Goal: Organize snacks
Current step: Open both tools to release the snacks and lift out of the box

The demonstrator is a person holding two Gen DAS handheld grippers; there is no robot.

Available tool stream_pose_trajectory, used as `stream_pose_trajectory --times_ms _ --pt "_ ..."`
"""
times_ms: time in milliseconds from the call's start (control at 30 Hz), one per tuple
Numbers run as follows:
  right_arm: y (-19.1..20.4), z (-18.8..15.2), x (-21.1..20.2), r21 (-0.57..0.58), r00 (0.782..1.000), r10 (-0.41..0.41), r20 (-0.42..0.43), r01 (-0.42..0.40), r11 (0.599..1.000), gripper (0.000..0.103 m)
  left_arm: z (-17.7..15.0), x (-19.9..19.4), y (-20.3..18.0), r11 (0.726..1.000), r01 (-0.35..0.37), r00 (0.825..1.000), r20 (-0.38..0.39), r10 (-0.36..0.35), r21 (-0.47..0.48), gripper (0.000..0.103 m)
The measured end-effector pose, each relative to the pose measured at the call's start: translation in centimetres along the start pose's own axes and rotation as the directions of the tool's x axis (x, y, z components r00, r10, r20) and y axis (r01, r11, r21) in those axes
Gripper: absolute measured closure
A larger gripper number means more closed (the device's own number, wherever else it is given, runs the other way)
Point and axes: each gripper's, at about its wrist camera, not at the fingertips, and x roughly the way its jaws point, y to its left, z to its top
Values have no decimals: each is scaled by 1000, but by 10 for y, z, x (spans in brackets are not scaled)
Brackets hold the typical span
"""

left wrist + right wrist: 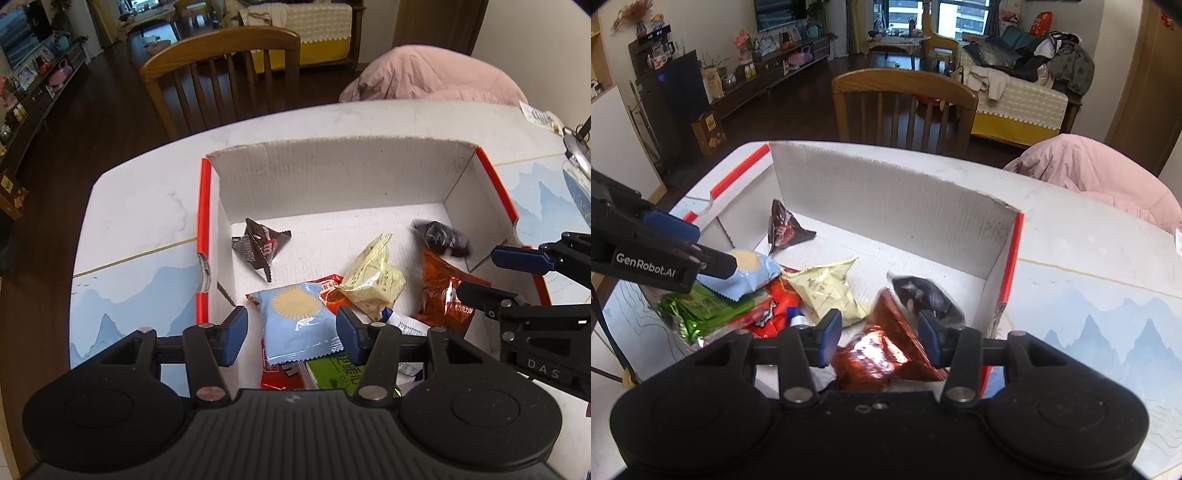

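Two grippers hang over one corrugated cardboard box [332, 170], white inside with raw, ragged top edges and red trim on its side walls, sitting on a marbled white table [147, 192] printed with pale blue mountains. In the left wrist view the left gripper [291, 334] sits low centre, blue pads spread wide on either side of a glossy light-blue pack [295, 321] with a tan sun disc and a serrated seam; no squeeze can be seen. That pack lies on a red wrapper [328, 290] and a shiny green pack [340, 373] at the lower middle of the frame. Beside it to the right is a crinkled cream bag [373, 280], and a brown foil pyramid [260, 247] stands alone at centre left. Over in the right wrist view, the right gripper [881, 338] is low centre, jaws apart, straddling a shiny copper-red foil bag [886, 347] with bright glare on its creases; whether the pads touch it, I cannot tell. Just above that sits a dark pouch [923, 291], blurred, close to the box's right wall. The left gripper's black arm cuts in from the left edge, covering part of the blue pack. Behind the table, top centre, stands a slatted wooden chair [905, 107], and a quilted pink coat [1100, 177] bulges at upper right.
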Motion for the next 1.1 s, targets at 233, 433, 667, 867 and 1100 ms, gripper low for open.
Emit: stream_pose_trajectory --times_ms 233,433,667,867,1100 --pt "3 -2 -25 19 998 1 57 -2 1000 44 -8 -27 3 1000 16 998 60 -15 -17 44" --pt "10 -5 -48 25 995 7 97 -9 1000 44 -20 -51 2 1000 22 994 109 -22 -4 44" --pt "21 -10 -75 49 989 12 146 -19 999 35 -37 -80 1 999 47 984 170 -48 9 42" --pt "33 -19 -97 37 982 13 188 -21 999 18 -54 -104 5 997 81 972 220 -81 7 38" --pt "42 -33 -117 42 977 33 211 -43 998 12 -79 -128 12 994 108 956 275 -103 -1 33"
